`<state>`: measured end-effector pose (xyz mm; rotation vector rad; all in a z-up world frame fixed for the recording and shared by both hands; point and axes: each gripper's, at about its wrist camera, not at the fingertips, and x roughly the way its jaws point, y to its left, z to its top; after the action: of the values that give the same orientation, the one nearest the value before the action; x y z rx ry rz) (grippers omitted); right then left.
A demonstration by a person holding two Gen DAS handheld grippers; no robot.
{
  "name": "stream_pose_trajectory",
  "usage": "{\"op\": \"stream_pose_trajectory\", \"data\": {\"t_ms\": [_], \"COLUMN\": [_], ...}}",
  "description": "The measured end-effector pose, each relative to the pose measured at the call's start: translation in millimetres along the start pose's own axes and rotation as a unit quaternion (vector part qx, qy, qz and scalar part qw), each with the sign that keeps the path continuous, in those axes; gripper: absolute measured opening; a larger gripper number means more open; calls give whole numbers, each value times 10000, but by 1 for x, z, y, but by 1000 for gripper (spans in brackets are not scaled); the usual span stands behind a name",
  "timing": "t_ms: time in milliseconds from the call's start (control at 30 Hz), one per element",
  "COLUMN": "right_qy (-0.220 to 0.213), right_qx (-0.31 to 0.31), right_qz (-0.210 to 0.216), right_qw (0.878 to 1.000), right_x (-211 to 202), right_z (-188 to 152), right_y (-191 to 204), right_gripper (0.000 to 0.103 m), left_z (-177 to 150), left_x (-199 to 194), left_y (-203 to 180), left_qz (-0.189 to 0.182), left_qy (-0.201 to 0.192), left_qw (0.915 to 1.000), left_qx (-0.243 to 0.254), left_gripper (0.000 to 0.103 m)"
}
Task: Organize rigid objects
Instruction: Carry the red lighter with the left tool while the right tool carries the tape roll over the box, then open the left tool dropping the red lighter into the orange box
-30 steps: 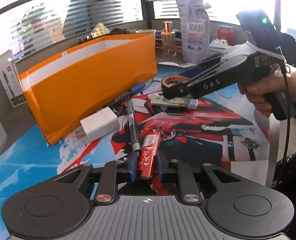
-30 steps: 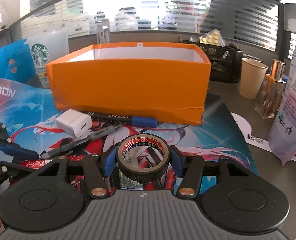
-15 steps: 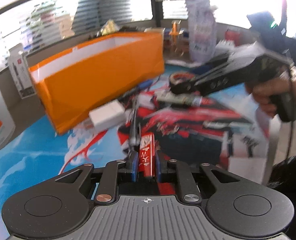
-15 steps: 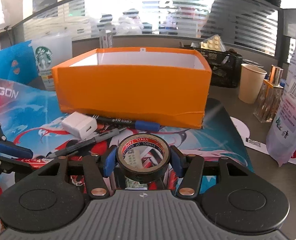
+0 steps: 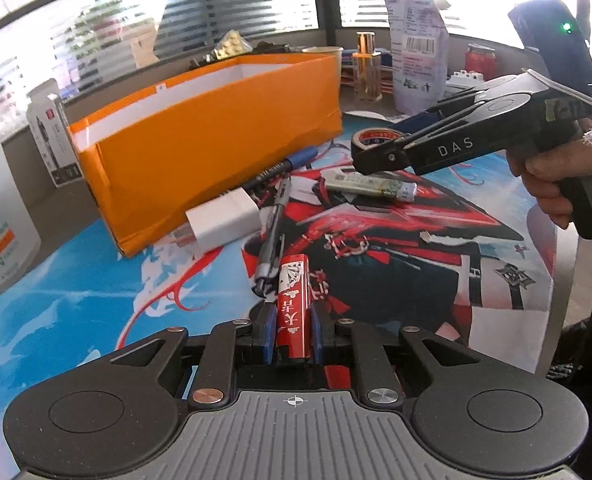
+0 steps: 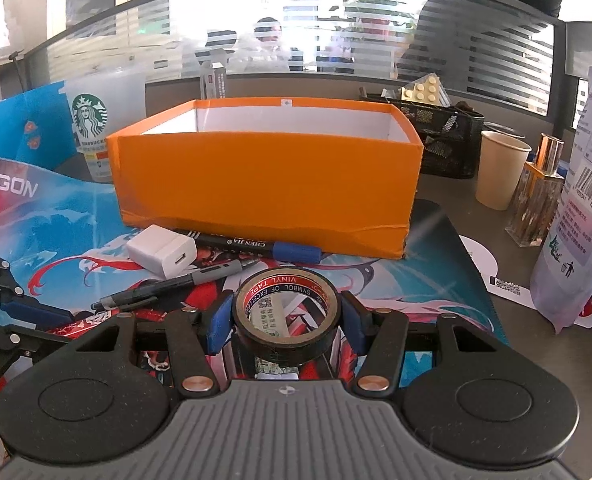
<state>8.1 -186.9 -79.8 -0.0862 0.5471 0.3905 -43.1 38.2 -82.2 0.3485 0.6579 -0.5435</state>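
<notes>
left jaws (image 5: 292,334) clamped on red stick (image 5: 293,305), now lifted off table (image 5: 496,280). right jaws (image 6: 287,322) clamped on tape roll (image 6: 287,314), unmoved, short of orange box (image 6: 267,188). both loads ready to drop in.

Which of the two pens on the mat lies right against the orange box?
The black marker with the blue cap, lying along the foot of the orange box. The grey pen lies further out on the mat, past the white charger.
</notes>
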Motion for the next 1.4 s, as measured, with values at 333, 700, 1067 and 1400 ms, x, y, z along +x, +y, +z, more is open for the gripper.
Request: {"op": "stream_pose_trajectory", "data": {"t_ms": [333,700,1067,1400], "right_qy": [-155,-611,-747,-773], "right_qx": [-1,-172,-237,-226], "right_qz": [-28,36,131,136], "right_qw": [9999,9980,9968,9967], "right_x": [-8,-23,-24,-21], "right_z": [6,36,49,52], "right_y": [0,10,15,16], "right_gripper": [52,52,52,52], "left_z": [31,88,101,107], "left_x": [-21,-24,-17,-15], "left_y": [7,38,46,53], "left_qz": [159,534,581,614], "left_qy": [-503,-916,-971,-1029], "left_qw": [9986,9925,9899,9883], "left_qx": [-89,-605,-854,-948], "left_gripper": [16,16,16,16]}}
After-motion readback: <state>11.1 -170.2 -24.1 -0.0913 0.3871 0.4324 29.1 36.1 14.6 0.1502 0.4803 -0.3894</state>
